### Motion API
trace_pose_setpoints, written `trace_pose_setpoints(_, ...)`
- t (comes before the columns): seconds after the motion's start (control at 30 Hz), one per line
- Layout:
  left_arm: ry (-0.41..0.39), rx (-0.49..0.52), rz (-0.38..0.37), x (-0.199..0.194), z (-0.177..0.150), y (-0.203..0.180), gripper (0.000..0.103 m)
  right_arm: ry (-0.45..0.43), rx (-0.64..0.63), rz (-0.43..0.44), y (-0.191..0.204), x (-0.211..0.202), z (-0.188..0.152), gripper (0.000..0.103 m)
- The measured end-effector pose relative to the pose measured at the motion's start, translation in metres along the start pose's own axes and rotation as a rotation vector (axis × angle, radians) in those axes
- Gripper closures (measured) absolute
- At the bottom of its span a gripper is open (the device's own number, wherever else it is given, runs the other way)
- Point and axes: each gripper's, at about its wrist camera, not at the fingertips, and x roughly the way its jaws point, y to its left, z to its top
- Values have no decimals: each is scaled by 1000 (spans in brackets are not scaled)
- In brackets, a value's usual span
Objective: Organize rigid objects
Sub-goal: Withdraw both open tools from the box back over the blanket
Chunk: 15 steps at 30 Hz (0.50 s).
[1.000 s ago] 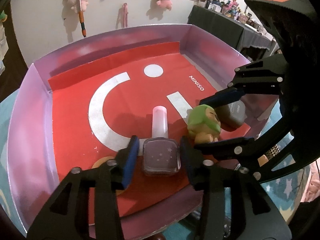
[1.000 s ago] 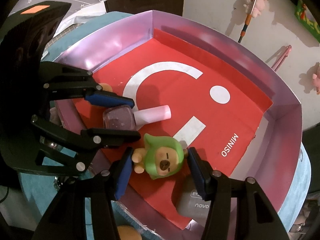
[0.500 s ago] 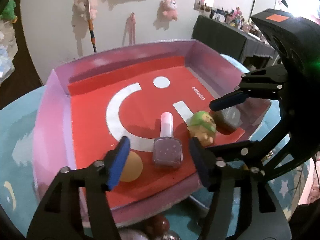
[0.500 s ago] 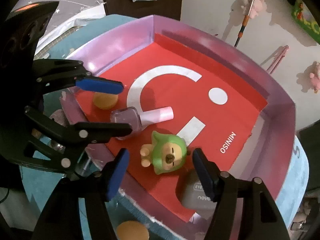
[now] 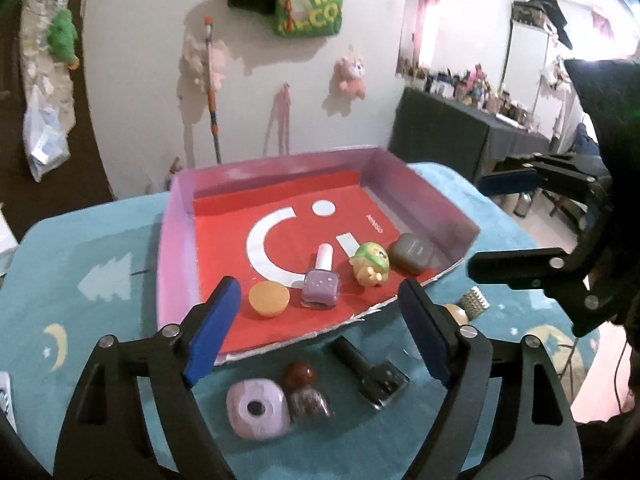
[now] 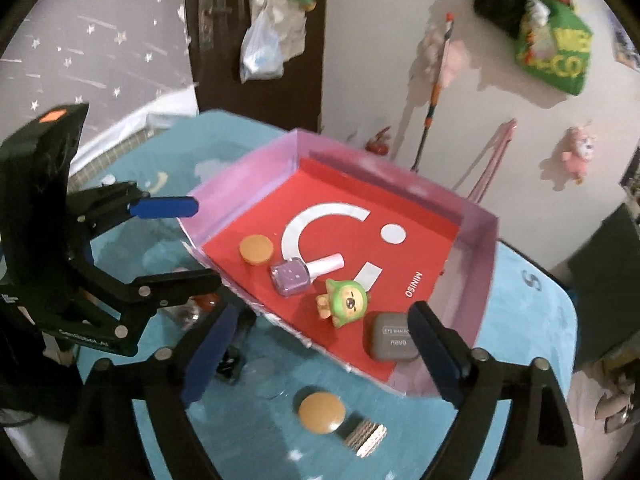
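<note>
The tray (image 5: pixel 178 236), a shallow pink-walled box with a red floor, serves as the reference landmark; it rests on a teal cloth (image 5: pixel 100 248).

Left gripper (image 5: pixel 320 332): the 2 blue-padded fingers (image 5: pixel 214 328) stand wide apart, and the jaws have just been opening. Nothing sits between the pads and nothing touches them. The gripper hangs above the near edge of the tray, clear of its contents.

Right gripper (image 6: pixel 320 356): the 2 fingers (image 6: pixel 432 352) are likewise spread wide, and the jaws have just been opening. No item is clamped or contacted. It hangs over the near right corner of the tray.

Contents of the tray, along its near edge:
- orange disc (image 5: pixel 269 299), nearest the left wall
- purple nail polish bottle (image 5: pixel 321 286), lying flat, cap pointing toward the far wall
- green-hooded figurine (image 5: pixel 370 264), just beside the bottle
- grey case (image 5: pixel 411 253), at the near right corner

Outside the tray, on the cloth in front of its near edge: a lilac rounded item (image 5: pixel 258 408), a dark red ball (image 5: pixel 300 374), a black bottle (image 5: pixel 370 374), a second orange disc (image 6: pixel 322 412) and a small ridged piece (image 6: pixel 366 436)
</note>
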Motion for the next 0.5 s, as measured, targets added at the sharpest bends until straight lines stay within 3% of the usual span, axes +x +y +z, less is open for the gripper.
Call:
trace_pose_setpoints(0.2, -109, -13, 63, -48, -15, -10, 9, -107, 77, -63, 21, -41, -17, 1)
trace_pose_setpoints(0.5, -207, -73, 132, -91, -54, -22, 7, -240, 219, -192, 49, -81, -70, 0)
